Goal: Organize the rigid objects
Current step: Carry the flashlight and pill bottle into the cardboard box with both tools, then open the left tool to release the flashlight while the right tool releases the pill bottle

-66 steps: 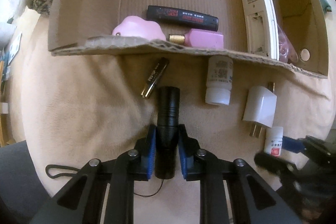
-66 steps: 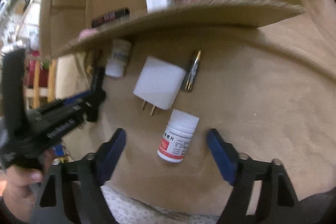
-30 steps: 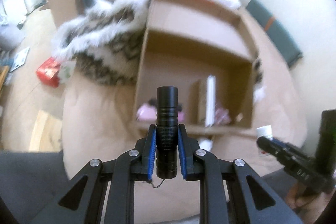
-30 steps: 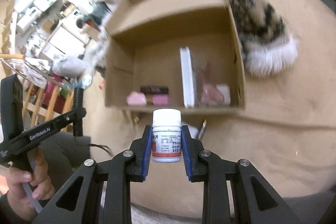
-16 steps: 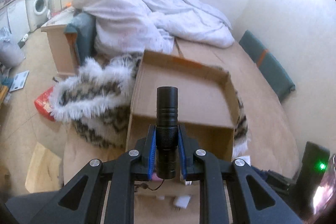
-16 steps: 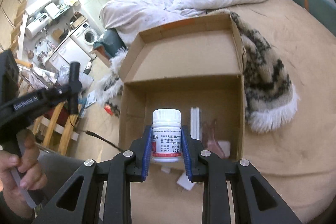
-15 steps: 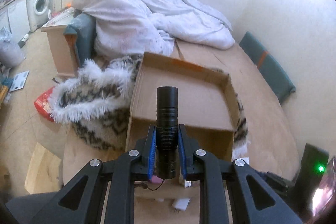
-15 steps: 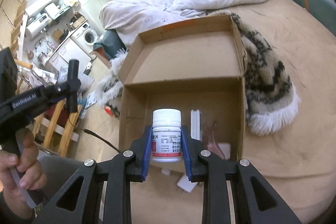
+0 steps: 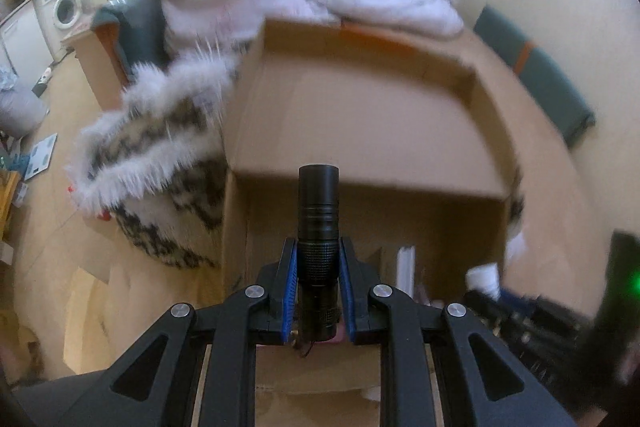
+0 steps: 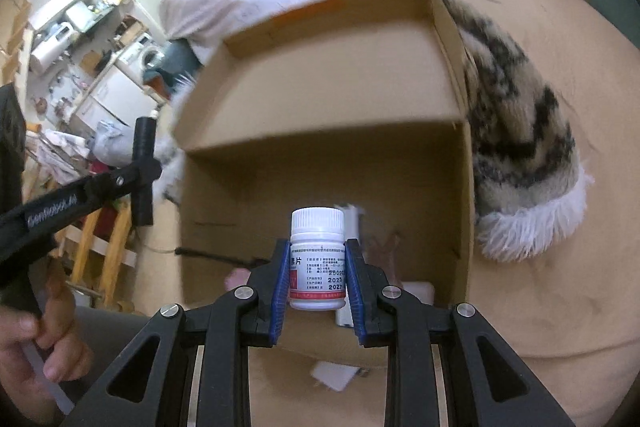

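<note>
I have the flashlight (image 9: pixel 319 227) clamped in my left gripper (image 9: pixel 319 291) and the pill bottle (image 10: pixel 317 259) pinched in my right gripper (image 10: pixel 318 291), both over the box (image 10: pixel 332 131) (a few things inside already); a charger (image 10: pixel 334 375) at 6 o'clock remains outside.

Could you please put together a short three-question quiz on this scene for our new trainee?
1. True or false: the left gripper is shut on a black flashlight.
2. What does the right gripper hold? A) a charger B) a white pill bottle C) a battery
3. Fill in: both grippers are held over an open cardboard ____.

Key: 1 true; 2 B; 3 box.
</note>
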Demonstrator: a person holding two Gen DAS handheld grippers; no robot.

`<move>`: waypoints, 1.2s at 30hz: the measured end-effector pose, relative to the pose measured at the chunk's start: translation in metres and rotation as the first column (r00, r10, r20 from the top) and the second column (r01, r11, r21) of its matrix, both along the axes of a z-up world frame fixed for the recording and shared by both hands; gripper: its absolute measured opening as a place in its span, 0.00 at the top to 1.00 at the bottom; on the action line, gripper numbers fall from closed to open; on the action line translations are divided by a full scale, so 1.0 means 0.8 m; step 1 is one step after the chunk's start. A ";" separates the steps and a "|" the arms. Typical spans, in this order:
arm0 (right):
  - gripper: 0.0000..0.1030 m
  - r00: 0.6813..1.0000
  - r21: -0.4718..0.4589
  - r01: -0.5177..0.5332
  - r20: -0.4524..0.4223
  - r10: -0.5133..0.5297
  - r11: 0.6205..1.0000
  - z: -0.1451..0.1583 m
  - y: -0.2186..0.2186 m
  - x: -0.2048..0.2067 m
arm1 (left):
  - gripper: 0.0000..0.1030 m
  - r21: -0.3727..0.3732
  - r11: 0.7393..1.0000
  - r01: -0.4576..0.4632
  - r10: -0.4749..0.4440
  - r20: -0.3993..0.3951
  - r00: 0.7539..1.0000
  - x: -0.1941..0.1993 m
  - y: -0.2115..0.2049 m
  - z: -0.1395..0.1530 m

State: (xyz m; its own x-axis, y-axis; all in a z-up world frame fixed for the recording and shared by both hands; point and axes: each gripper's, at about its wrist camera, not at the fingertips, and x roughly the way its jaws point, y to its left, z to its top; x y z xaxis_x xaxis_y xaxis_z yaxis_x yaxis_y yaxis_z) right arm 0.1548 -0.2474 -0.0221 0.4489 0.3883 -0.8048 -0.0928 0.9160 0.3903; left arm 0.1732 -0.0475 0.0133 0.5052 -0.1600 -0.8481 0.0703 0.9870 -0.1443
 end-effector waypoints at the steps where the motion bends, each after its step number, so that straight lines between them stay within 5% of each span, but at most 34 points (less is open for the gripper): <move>1: 0.73 1.000 -0.005 0.012 0.014 -0.012 1.000 -0.008 -0.003 -0.001 | 0.83 0.010 1.000 0.006 -0.006 -0.009 1.000 0.000 -0.002 -0.008; 11: 0.73 0.999 -0.078 0.005 -0.039 -0.008 0.997 -0.059 0.005 0.004 | 0.83 0.099 0.994 0.051 -0.043 -0.076 0.996 -0.005 -0.018 -0.080; 36: 0.73 0.996 -0.072 0.031 -0.080 -0.037 0.997 -0.077 0.005 0.012 | 0.83 0.129 0.990 0.051 -0.030 -0.160 0.987 -0.014 -0.022 -0.143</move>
